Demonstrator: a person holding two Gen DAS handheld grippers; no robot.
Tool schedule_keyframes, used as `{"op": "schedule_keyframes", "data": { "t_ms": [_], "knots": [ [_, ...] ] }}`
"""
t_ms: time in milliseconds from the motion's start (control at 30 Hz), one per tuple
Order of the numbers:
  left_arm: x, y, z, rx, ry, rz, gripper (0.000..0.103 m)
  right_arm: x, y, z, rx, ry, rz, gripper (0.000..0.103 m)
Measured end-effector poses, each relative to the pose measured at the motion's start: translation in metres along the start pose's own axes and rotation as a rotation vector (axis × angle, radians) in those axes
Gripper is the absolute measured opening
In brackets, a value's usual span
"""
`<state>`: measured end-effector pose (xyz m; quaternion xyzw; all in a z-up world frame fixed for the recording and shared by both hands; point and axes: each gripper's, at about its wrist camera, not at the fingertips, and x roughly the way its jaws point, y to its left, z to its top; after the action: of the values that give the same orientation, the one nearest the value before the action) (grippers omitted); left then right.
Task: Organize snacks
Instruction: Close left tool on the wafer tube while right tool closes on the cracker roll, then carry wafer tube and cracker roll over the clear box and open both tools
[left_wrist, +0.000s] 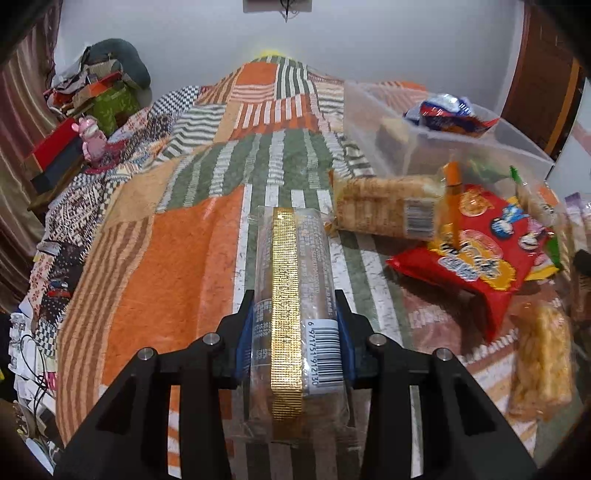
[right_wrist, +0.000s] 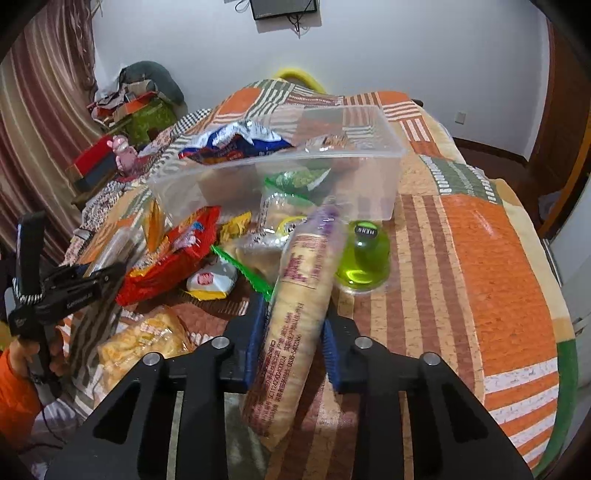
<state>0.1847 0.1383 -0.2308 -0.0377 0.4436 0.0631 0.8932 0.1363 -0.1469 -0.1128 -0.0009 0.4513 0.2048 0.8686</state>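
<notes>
My left gripper (left_wrist: 294, 299) is shut on a clear biscuit pack with a gold stripe (left_wrist: 284, 258), held lengthwise above the patchwork blanket (left_wrist: 166, 258). In the right wrist view, my right gripper (right_wrist: 295, 310) is shut on a long cracker pack with purple print (right_wrist: 306, 254), tilted slightly right. A clear plastic bin (right_wrist: 384, 173) stands beyond it, with a blue snack bag (right_wrist: 236, 144) inside. A red snack bag (right_wrist: 173, 258), a yellow puffed-snack pack (right_wrist: 140, 343) and smaller packets lie in a pile in front of the bin.
A green jelly cup (right_wrist: 364, 258) sits on the blanket right of the held cracker pack. A rice cracker pack (left_wrist: 380, 210) and the red bag (left_wrist: 476, 243) lie beside the bin (left_wrist: 461, 147). Boxes and a pink toy (left_wrist: 90, 140) crowd the far left. A hand in an orange sleeve (right_wrist: 14, 373) is at the left edge.
</notes>
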Motion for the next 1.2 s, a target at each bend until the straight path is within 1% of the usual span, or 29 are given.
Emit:
{"op": "schedule_keyframes", "data": {
  "t_ms": [267, 467, 667, 967, 1200],
  "knots": [
    [-0.041, -0.011, 0.010, 0.025, -0.079, -0.031, 0.039, -0.011, -0.002, 0.005, 0.013, -0.030, 0.014, 0.021],
    [-0.068, -0.024, 0.026, 0.039, -0.142, -0.054, 0.039, -0.023, -0.006, 0.014, 0.019, -0.069, 0.009, 0.021],
    [-0.086, -0.037, 0.047, 0.059, -0.195, -0.079, 0.039, -0.036, -0.009, 0.029, 0.010, -0.125, -0.002, 0.021],
    [-0.093, -0.056, 0.082, 0.063, -0.249, -0.104, 0.039, -0.050, -0.013, 0.059, 0.005, -0.218, -0.012, 0.021],
    [-0.082, -0.065, 0.110, 0.085, -0.292, -0.081, 0.039, -0.048, -0.017, 0.087, -0.010, -0.278, -0.047, 0.021]
  ]
}}
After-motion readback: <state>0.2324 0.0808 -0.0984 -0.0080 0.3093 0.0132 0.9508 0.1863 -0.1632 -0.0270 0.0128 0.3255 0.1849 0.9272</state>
